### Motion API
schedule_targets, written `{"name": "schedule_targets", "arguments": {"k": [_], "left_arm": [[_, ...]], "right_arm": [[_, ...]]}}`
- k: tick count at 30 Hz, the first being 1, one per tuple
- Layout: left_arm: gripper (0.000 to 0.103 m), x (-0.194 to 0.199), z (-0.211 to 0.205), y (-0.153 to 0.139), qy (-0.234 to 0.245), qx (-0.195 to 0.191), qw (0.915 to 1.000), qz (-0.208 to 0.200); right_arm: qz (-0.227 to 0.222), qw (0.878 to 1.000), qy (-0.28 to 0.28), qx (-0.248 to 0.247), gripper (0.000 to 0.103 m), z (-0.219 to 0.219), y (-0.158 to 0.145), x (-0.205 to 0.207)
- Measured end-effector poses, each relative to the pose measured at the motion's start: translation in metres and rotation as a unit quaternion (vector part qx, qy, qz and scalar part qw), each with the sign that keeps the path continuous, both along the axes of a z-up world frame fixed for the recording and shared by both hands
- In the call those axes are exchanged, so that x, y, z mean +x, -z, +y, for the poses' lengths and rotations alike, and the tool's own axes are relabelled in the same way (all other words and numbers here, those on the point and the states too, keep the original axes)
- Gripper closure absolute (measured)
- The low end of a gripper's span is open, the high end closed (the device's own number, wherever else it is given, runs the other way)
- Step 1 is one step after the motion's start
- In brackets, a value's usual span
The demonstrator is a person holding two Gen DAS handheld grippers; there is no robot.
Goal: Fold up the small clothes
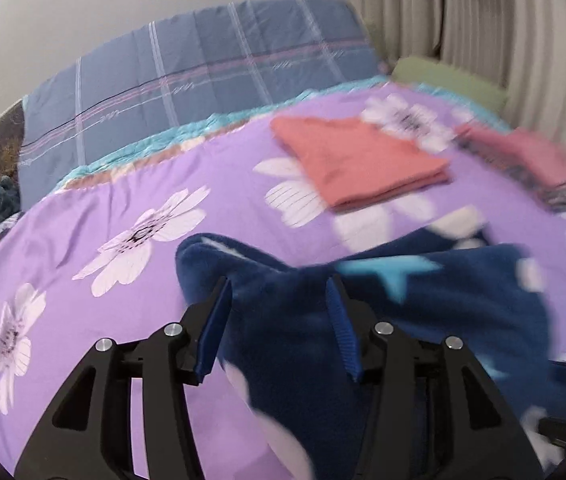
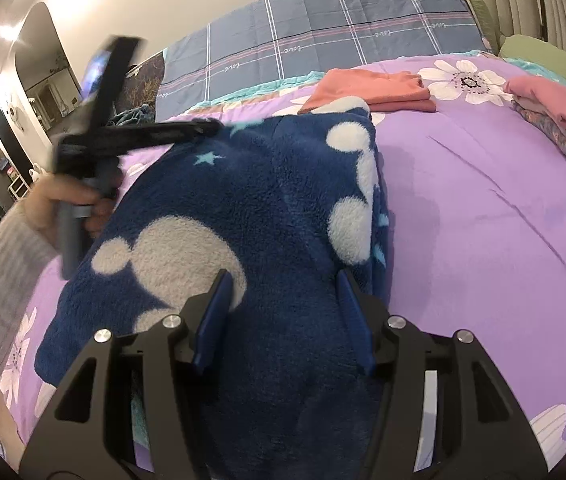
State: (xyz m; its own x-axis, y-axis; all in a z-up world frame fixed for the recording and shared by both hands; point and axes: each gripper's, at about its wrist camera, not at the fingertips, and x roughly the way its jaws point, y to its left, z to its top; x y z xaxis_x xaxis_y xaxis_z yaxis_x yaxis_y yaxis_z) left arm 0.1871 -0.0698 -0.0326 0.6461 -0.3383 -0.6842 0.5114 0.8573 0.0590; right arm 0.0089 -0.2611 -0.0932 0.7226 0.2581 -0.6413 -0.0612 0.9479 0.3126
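A navy fleece garment (image 2: 267,200) with white blobs and light blue stars lies folded on the purple flowered bedspread (image 2: 483,220). My right gripper (image 2: 283,280) is open, its jaws over the garment's near end. My left gripper (image 1: 281,288) is open above the garment (image 1: 423,304), which lies between and under its jaws. In the right wrist view the left gripper (image 2: 207,128) reaches over the garment's far left edge, held by a hand (image 2: 67,204).
A folded salmon garment (image 2: 379,90) lies further back on the bed. A stack of folded pink and patterned clothes (image 2: 563,120) sits at the right. A blue plaid pillow (image 2: 323,32) leans at the head. A green pillow (image 2: 543,56) and curtains are at the right.
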Motion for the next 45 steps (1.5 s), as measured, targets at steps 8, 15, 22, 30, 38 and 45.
{"name": "schedule_targets", "arguments": {"k": [8, 15, 22, 30, 38, 45], "left_arm": [[0.036, -0.073, -0.011, 0.031, 0.076, 0.053, 0.9955, -0.019], [0.037, -0.058, -0.009, 0.033, 0.072, 0.021, 0.9969, 0.021], [0.036, -0.063, -0.003, 0.036, 0.063, 0.005, 0.9979, 0.015], [0.036, -0.063, -0.004, 0.044, 0.051, -0.022, 0.9984, 0.009], [0.036, -0.068, -0.001, 0.043, 0.044, -0.028, 0.9986, 0.001], [0.036, -0.084, 0.015, 0.024, 0.012, -0.051, 0.9985, -0.018]], "right_arm": [[0.023, 0.999, -0.018, 0.036, 0.048, -0.013, -0.013, 0.002], [-0.056, 0.998, 0.017, -0.034, 0.057, -0.019, -0.091, 0.014], [0.045, 0.997, 0.003, -0.060, 0.078, 0.006, -0.040, 0.097], [0.074, 0.997, 0.005, 0.002, 0.078, -0.014, 0.001, 0.117], [0.048, 0.999, 0.005, -0.015, 0.076, -0.010, -0.001, 0.111], [-0.006, 1.000, 0.015, 0.021, 0.057, -0.017, -0.039, 0.053]]}}
